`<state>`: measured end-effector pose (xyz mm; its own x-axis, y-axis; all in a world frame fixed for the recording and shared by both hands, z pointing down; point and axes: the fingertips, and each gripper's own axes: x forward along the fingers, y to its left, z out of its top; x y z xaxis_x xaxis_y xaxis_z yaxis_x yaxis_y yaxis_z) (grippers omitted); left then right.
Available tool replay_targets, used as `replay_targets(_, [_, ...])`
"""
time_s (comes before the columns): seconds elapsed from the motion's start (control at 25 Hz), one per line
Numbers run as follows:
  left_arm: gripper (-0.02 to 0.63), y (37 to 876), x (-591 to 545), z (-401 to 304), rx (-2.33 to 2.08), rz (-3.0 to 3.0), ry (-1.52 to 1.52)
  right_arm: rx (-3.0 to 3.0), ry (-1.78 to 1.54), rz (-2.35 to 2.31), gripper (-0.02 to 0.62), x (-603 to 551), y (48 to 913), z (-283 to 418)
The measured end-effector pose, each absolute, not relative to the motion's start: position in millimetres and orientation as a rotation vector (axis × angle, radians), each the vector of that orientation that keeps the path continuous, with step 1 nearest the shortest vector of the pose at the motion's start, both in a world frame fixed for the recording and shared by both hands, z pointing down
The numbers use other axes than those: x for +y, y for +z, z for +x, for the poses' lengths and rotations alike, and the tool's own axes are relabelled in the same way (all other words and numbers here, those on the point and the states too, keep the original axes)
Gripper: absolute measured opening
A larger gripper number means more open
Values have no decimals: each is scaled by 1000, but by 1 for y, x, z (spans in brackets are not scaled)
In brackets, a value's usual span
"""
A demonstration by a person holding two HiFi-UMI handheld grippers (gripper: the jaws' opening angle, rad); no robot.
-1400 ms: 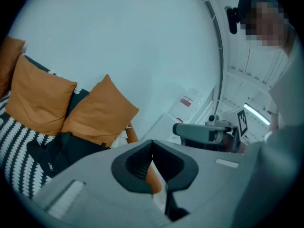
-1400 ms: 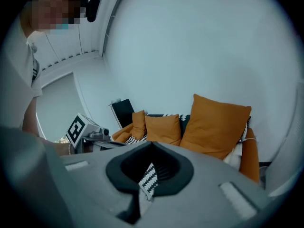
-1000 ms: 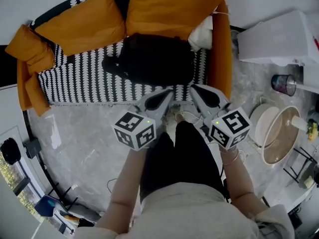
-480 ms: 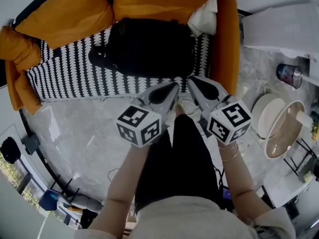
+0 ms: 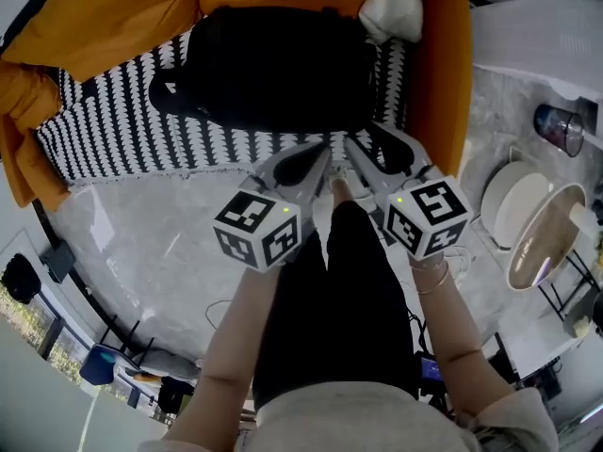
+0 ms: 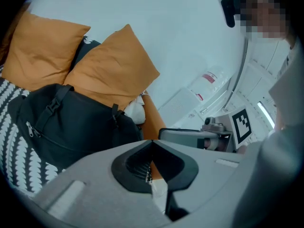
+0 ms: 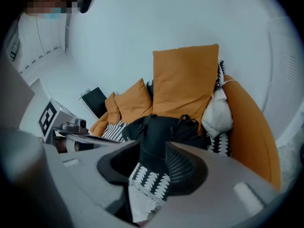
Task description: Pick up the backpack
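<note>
One black backpack (image 5: 273,69), upper centre. Three orange cushions (image 5: 104,22): upper left, top edge, far left. One white pillow (image 5: 396,12), upper right. Two grippers at centre: left gripper (image 5: 323,155), right gripper (image 5: 350,147). Two marker cubes (image 5: 259,232), one per gripper. Two round dishes (image 5: 542,243) and one dark cup (image 5: 563,128), right edge.

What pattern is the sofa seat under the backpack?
The seat cover is black-and-white patterned; head view shows it best.

Both forearms (image 5: 233,342) forward, side by side; left claw (image 5: 318,161) jaws together, right claw (image 5: 356,149) jaws slightly apart
</note>
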<state>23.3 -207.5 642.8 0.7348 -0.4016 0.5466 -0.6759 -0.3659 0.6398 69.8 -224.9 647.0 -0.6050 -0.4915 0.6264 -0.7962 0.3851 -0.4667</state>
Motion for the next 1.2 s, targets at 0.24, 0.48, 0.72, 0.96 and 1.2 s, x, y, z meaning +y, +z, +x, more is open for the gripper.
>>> replay_targets(0.24, [8,668,-199,25,-803,1976,376,-2140,1095,1205,267,-230,691,81])
replay_targets(0.48, [8,687,-203,28,-820,1940,359,-2086,1058,1262,334,-252,722,89])
replay_targets(0.72, [8,698,-209,30,-817,1910,372,-2046,1000,1203,334,-260,753,88])
replay_targets(0.96, [8,706,-224,27,-855,1859,326,-2011,1076,1220,334,-270,776,86])
replay_targets(1.2, [8,721,-234,23,-880,1811,306,-2049,1086,1173,310,-284,797,77])
